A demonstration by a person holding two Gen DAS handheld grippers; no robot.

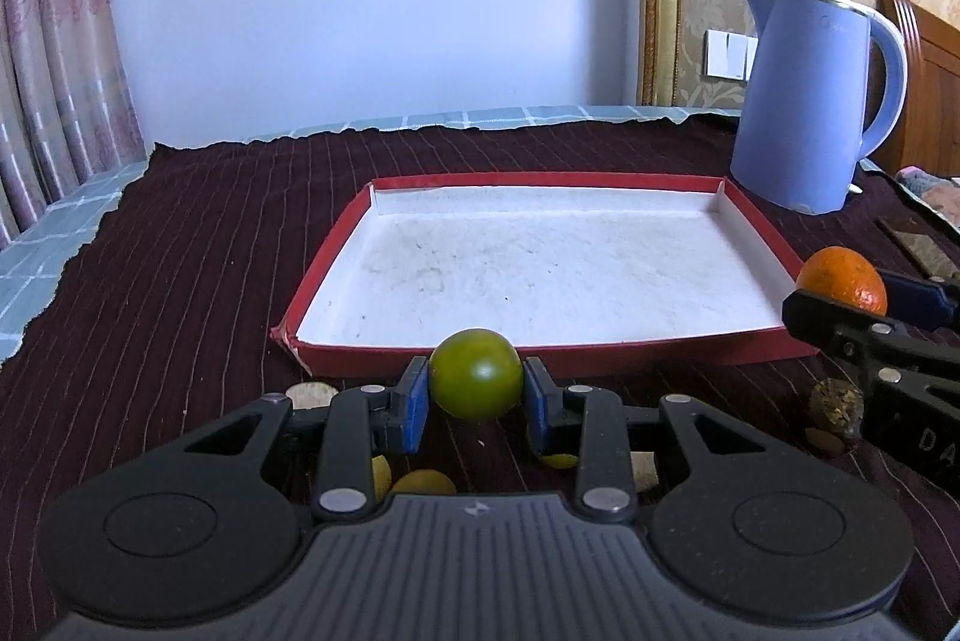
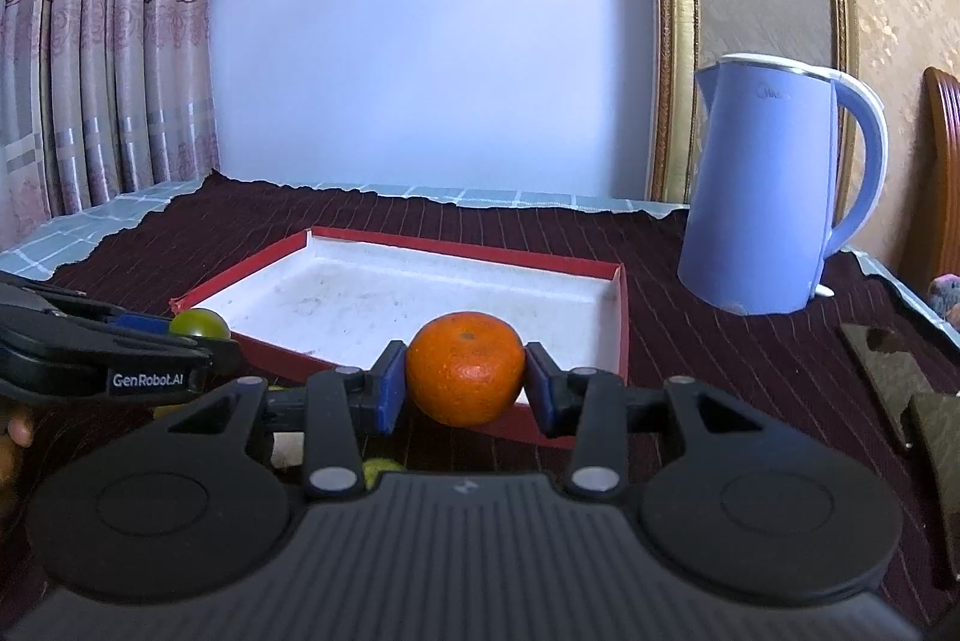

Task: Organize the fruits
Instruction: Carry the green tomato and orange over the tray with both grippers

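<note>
**Ana:** Left-wrist view first, what does the left hand-held gripper (image 1: 477,389) have?

**Ben:** A green fruit (image 1: 476,374), pinched between the two blue pads (image 1: 416,404), lifted just in front of the near red rim of the tray (image 1: 600,358). It is round, so no long axis; a dark stem dot faces the camera.

**Ana:** Room around it?

**Ben:** The tray's white floor lies open beyond the rim, with low walls on all four sides. The dark striped cloth (image 1: 198,251) has bare space to the left. A blue kettle (image 1: 810,101) stands near the far right corner of the tray. Small yellow fruits (image 1: 423,482) lie on the cloth under the fingers.

**Ana:** And the other one from here?

**Ben:** At the right edge, the right hand-held gripper (image 1: 840,308) carries an orange (image 1: 843,278), just beside the tray's right wall.

**Ana:** Right-wrist view?

**Ben:** The right hand-held gripper (image 2: 465,380) is clamped on the orange (image 2: 465,368), held over the tray's near right corner (image 2: 621,341). Its stem mark points up and slightly toward the camera. The tray floor is open to the left; the kettle (image 2: 774,185) sits well apart on the right. The left hand-held gripper (image 2: 207,335) shows at the left edge with the green fruit (image 2: 201,323) at the tray's near left rim.
</note>
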